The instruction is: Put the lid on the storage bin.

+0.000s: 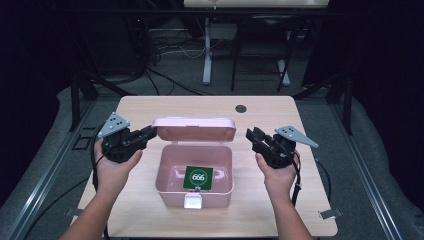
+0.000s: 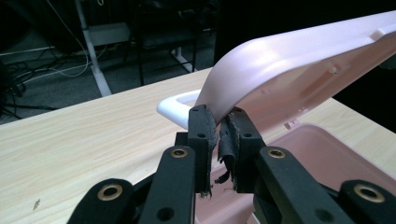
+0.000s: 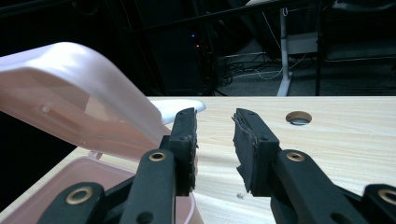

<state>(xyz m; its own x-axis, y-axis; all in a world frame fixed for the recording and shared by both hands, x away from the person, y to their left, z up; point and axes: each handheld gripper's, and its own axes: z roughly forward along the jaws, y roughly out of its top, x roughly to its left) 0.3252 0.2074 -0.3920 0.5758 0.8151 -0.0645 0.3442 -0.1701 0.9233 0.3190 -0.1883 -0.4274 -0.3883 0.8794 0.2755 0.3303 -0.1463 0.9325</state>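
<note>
A pink box (image 1: 194, 175) sits open at the middle of the table (image 1: 150, 107), a green card (image 1: 198, 178) inside. The left tongs (image 1: 150, 132) clamp the raised lid's (image 1: 194, 129) left edge; the right tongs (image 1: 251, 135), apart, hover just beside its right edge.

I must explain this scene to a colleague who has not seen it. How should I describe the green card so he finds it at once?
Start at the wooden table and find the pink box in its middle, with its lid raised. The green card lies flat on the bottom inside. It is the sole green thing, and a white ring on it encloses "666".
</note>
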